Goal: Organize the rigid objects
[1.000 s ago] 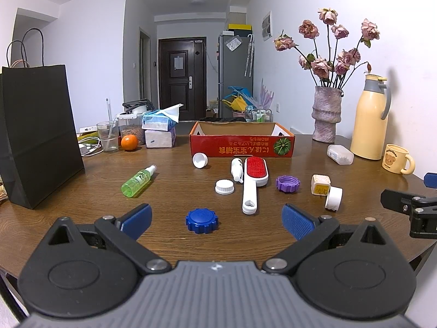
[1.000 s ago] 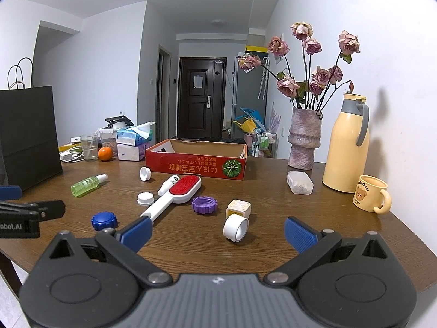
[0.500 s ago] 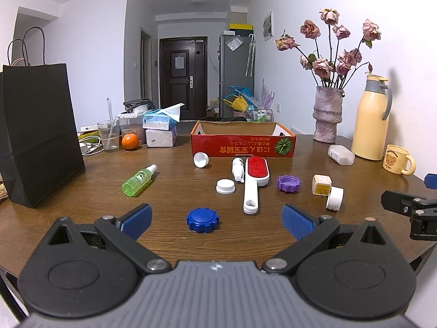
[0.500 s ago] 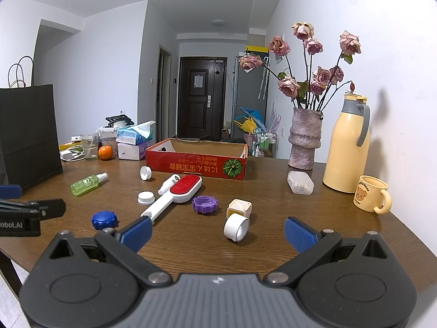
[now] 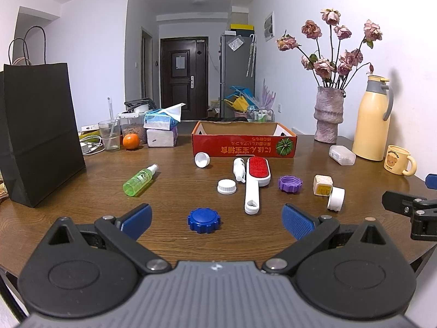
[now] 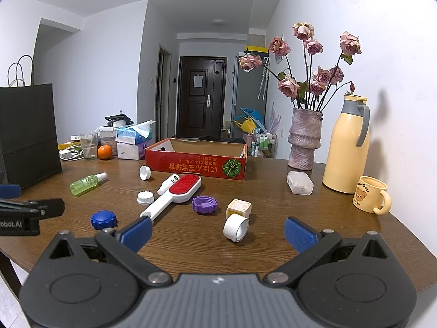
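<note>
Small rigid objects lie on the brown table: a blue cap (image 5: 203,220) (image 6: 103,219), a white cap (image 5: 226,186), a purple cap (image 5: 290,183) (image 6: 204,204), a red-and-white lint brush (image 5: 255,181) (image 6: 174,194), a green spray bottle (image 5: 139,180), a white ring (image 6: 236,227) and a small cream box (image 6: 239,207). An open red cardboard box (image 5: 244,143) (image 6: 196,161) stands behind them. My left gripper (image 5: 215,220) is open and empty just before the blue cap. My right gripper (image 6: 217,232) is open and empty before the white ring.
A black paper bag (image 5: 38,128) stands at the left. A vase of dried roses (image 6: 304,136), a yellow thermos (image 6: 345,147) and a bear mug (image 6: 371,198) stand at the right. An orange (image 5: 131,141), a glass and tissue boxes sit at the back left.
Both views have shifted very slightly; the objects have not moved and both grippers stay open.
</note>
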